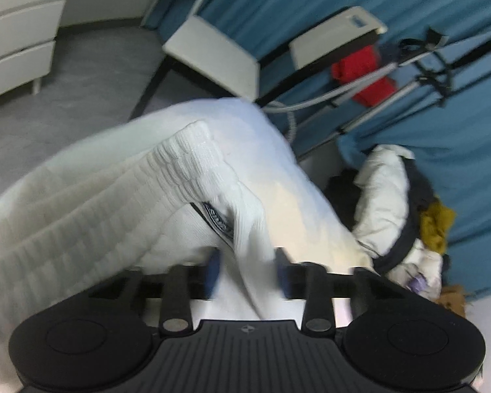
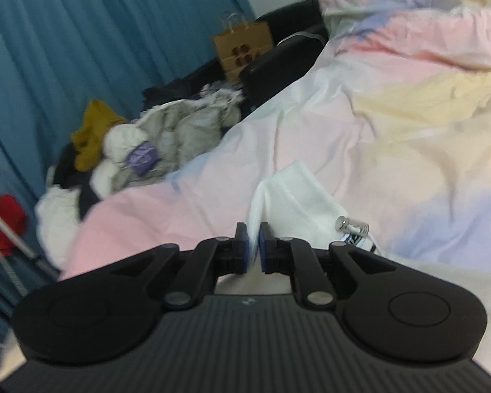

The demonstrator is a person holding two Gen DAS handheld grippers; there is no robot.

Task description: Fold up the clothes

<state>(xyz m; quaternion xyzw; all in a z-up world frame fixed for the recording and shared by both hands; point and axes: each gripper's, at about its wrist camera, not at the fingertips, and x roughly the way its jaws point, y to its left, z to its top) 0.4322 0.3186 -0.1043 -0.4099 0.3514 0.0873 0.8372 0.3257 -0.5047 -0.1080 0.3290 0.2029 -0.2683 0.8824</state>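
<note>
Two grippers hold one white garment (image 1: 193, 177) over the pastel bed cover (image 2: 392, 104). Left gripper (image 1: 249, 270) tips sideways, fingers a little apart around a thick fold, maybe squeezing it. Right gripper (image 2: 253, 249) points ahead, pinching the cloth tight.

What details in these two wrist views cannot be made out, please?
- Left wrist: the white garment fills the frame; its full shape is cut off and blurred.
- Left wrist: the label text is blurred.
- Right wrist: the clothes pile is too blurred to tell items apart.
</note>
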